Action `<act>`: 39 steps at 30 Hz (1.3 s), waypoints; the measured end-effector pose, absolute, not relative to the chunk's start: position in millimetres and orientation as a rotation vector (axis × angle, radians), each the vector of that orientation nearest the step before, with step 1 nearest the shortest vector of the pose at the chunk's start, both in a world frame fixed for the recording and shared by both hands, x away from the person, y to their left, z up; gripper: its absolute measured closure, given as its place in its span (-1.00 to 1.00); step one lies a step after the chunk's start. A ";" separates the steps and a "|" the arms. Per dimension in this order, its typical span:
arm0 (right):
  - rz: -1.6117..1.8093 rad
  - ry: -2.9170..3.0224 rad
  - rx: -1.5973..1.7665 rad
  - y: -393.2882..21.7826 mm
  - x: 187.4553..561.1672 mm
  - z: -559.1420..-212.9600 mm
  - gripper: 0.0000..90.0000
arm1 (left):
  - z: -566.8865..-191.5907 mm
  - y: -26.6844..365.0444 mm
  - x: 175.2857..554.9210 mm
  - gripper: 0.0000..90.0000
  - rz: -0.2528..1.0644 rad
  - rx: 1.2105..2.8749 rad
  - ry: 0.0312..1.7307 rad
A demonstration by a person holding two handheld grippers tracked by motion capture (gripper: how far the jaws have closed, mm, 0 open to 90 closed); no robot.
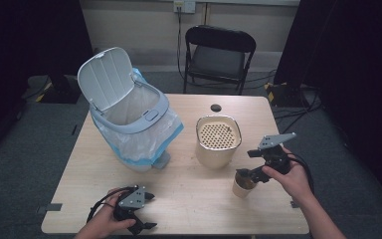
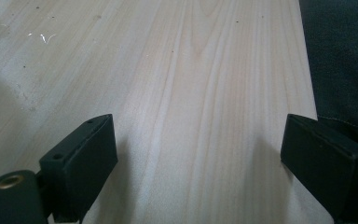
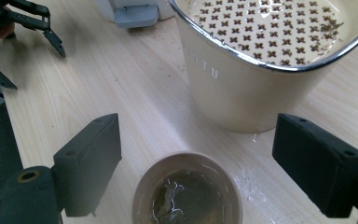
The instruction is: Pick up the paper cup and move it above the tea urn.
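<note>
A paper cup (image 1: 240, 188) with dark liquid and soggy bits in it stands near the table's right front; in the right gripper view the cup (image 3: 186, 193) sits low between the jaws. My right gripper (image 1: 251, 174) (image 3: 198, 140) hovers over it, open wide, with a jaw on either side of the rim and not touching it. Just behind stands a cream container (image 1: 218, 142) (image 3: 242, 88) topped by a perforated strainer. My left gripper (image 1: 150, 211) (image 2: 198, 135) rests open and empty at the front edge, above bare wood.
A grey bin (image 1: 129, 114) with its lid up and a white-blue bag liner stands at the table's left; its base (image 3: 135, 14) is close to the container. A small dark disc (image 1: 216, 107) lies at the back. A black folding chair (image 1: 219, 55) stands behind the table (image 1: 194, 199).
</note>
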State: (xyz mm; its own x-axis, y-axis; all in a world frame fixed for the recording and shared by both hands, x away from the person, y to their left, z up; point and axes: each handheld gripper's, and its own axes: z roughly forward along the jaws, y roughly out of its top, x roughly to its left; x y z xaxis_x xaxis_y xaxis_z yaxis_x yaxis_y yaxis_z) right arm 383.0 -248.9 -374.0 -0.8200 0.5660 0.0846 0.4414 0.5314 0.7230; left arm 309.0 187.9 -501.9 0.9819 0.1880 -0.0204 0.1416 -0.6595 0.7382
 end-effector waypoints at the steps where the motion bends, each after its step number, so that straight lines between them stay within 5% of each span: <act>1: 1.161 2.606 0.863 -249.9 382.7 -374.9 -0.66 | -502.0 187.8 309.0 -0.78 0.073 2.299 0.228; 39: 1.212 2.605 0.908 -280.3 358.0 -407.7 -0.66 | -502.0 187.9 309.0 -0.78 0.072 2.300 0.229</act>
State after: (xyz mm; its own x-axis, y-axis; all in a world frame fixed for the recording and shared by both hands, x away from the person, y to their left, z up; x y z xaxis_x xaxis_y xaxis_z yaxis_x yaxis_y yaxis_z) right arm 358.0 -280.3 -407.7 -0.8110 0.5703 0.1305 0.4672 0.4969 0.7313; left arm 309.0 187.9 -502.0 0.9819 0.1881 -0.0208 0.1419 -0.6590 0.7387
